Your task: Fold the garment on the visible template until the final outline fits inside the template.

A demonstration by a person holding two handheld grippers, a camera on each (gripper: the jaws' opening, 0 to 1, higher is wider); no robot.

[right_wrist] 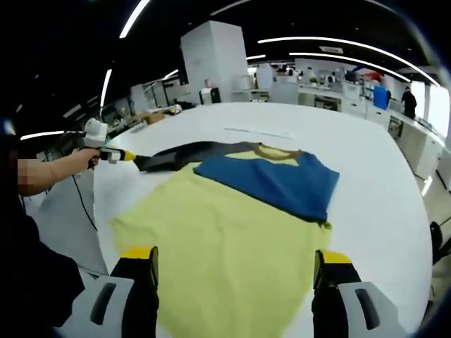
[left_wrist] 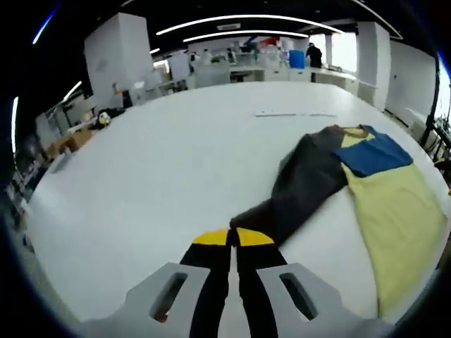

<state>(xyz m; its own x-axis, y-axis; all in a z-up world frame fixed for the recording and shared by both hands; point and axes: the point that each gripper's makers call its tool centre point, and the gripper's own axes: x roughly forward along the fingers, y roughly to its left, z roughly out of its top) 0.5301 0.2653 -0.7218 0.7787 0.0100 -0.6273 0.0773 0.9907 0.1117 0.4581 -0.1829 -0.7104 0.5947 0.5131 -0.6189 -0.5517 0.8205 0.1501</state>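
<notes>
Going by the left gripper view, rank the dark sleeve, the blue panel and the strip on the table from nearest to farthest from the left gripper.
1. Dark sleeve: its cuff lies at the left gripper tips.
2. Blue panel: farther right, on the yellow shirt body.
3. Strip: far across the table, beyond the shirt.

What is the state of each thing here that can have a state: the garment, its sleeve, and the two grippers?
garment: spread flat on the white table, not yet folded
dark sleeve: stretched out sideways, its cuff pinched by the left gripper
left gripper: jaws shut on the sleeve cuff
right gripper: jaws wide open above the yellow hem, holding nothing
</notes>
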